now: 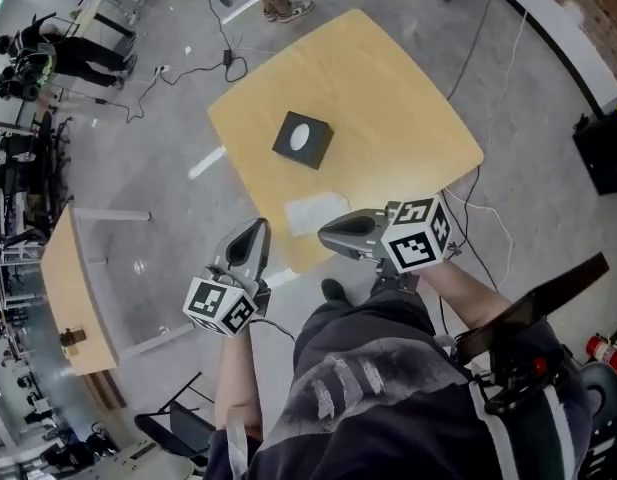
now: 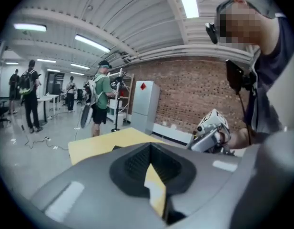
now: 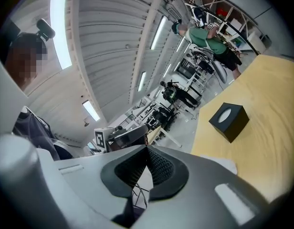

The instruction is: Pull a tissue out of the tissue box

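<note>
A black tissue box [image 1: 303, 139] with a white oval opening stands near the middle of the light wooden table [image 1: 388, 98]. It also shows in the right gripper view as the tissue box [image 3: 228, 120]. A loose white tissue [image 1: 316, 211] lies flat on the table near its front edge. My left gripper [image 1: 257, 228] hangs shut and empty over the floor, just off the table's front corner. My right gripper [image 1: 325, 234] is at the front edge beside the tissue, its jaws meeting with nothing between them. Neither gripper touches the box.
A second wooden table [image 1: 73, 288] stands at the left. Cables [image 1: 188, 68] trail over the grey floor beyond the table. A person in a green shirt [image 2: 101, 97] stands past the far side, near a white cabinet [image 2: 144, 106].
</note>
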`<state>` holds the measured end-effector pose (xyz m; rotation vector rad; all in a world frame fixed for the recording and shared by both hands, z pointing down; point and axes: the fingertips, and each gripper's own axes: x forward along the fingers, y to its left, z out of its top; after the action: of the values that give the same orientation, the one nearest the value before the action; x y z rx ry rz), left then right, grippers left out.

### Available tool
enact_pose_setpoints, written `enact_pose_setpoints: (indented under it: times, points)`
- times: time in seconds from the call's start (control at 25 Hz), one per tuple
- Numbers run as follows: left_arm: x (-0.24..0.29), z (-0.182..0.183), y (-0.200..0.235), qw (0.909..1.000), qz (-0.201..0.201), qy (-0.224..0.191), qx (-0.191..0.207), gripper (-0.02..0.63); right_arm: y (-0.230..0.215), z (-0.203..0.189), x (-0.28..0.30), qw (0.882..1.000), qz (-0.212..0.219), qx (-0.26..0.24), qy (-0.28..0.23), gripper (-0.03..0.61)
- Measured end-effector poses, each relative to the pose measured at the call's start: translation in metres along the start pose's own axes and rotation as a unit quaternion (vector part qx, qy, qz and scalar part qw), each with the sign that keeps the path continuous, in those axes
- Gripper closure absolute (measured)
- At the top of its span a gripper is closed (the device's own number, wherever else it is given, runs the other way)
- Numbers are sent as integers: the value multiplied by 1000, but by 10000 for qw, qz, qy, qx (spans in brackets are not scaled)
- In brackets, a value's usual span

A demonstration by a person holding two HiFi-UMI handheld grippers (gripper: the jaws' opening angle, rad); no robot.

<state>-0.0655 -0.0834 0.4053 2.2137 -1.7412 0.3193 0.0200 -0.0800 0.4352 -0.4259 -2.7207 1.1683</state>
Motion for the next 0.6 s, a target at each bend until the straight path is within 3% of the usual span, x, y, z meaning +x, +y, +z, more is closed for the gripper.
enact_pose_setpoints:
  times: [0.2,0.36,0.6]
  points:
    - [-9,33,-22,9923,-534,-280,1079,616,17,-6,7,9992,-312,196,-122,581]
    - [-25,48,-13,9902,-731,-644,1000,615,32,4,35,9992,-134,-369,-120,581]
    - [-65,52,11,9898,-556,-970,883,614,58,14,71,9975,-238,-615,-242,581]
